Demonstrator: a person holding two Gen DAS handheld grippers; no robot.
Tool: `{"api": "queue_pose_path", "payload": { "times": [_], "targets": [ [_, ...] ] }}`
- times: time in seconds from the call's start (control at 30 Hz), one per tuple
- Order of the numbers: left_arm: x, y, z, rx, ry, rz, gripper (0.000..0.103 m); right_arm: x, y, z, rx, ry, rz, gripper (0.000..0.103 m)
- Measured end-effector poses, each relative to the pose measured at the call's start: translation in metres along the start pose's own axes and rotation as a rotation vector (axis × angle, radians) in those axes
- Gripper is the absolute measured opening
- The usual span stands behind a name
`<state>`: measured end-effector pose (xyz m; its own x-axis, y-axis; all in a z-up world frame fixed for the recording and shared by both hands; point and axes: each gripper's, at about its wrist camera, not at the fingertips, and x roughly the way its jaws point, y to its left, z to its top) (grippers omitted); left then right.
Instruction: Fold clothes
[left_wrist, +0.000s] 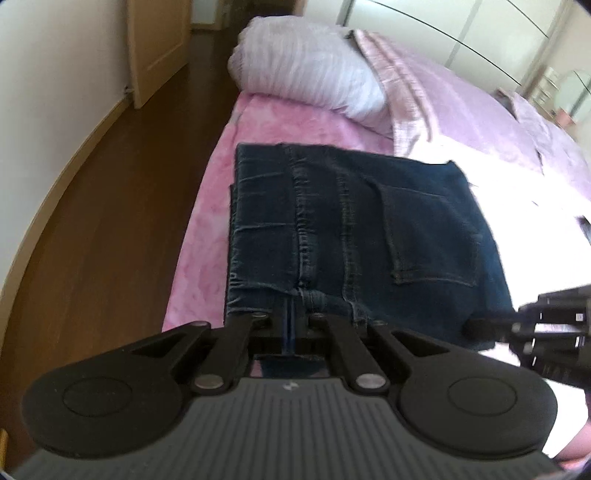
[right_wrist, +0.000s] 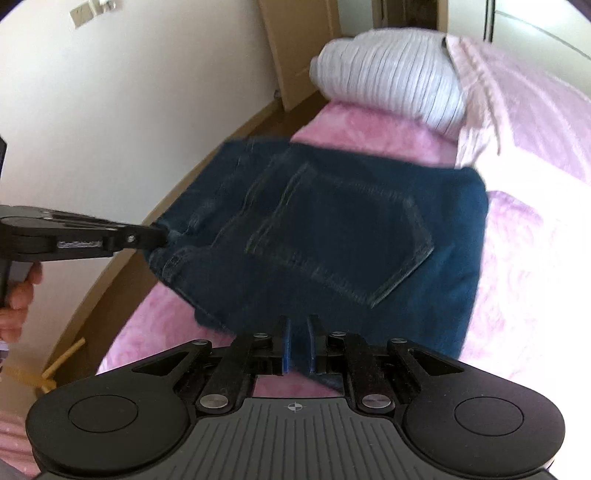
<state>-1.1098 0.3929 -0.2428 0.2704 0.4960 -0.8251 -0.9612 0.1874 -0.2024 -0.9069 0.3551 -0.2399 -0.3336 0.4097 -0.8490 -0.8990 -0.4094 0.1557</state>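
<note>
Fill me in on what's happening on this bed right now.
A person is folding a pair of dark blue jeans on the pink bedspread, with a handheld gripper in each hand. The jeans are already a compact rectangle, back pocket up. The left gripper is shut on the near edge at the seam, and the right gripper pinches the near edge further along. A white striped pillow lies beyond the jeans.

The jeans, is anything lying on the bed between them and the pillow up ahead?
Nothing visible does. Only bare pink bedsheet separates the folded jeans from the white pillow. Both grippers, left and right, grip the jeans' near edge.
</note>
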Motion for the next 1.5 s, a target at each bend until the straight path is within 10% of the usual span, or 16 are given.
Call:
{"api": "queue_pose_path", "payload": {
  "times": [0.43, 0.77, 0.97, 1.07, 1.13, 1.5],
  "targets": [
    [0.026, -0.015, -0.013, 0.068, -0.045, 0.114, 0.000, 0.034, 0.025, -0.016, -0.143, -0.036, -0.097, 0.011],
    [-0.022, -0.041, -0.007, 0.074, -0.070, 0.155, 0.000, -0.011, 0.002, -0.022, 0.084, -0.098, -0.051, 0.012],
    [-0.073, -0.071, -0.022, 0.052, -0.073, 0.133, 0.022, -0.041, -0.007, -0.053, 0.180, -0.025, -0.108, 0.013],
    [-0.103, -0.090, -0.039, 0.056, -0.095, 0.150, 0.031, -0.065, -0.004, -0.069, 0.190, -0.054, -0.148, 0.028],
    [-0.125, -0.103, -0.051, 0.058, -0.113, 0.157, 0.032, -0.087, 0.002, -0.079, 0.179, -0.095, -0.164, 0.059],
    [-0.228, -0.162, -0.101, 0.088, -0.146, 0.192, 0.050, -0.194, 0.040, -0.128, 0.169, -0.142, -0.168, 0.060]
  ]
}}
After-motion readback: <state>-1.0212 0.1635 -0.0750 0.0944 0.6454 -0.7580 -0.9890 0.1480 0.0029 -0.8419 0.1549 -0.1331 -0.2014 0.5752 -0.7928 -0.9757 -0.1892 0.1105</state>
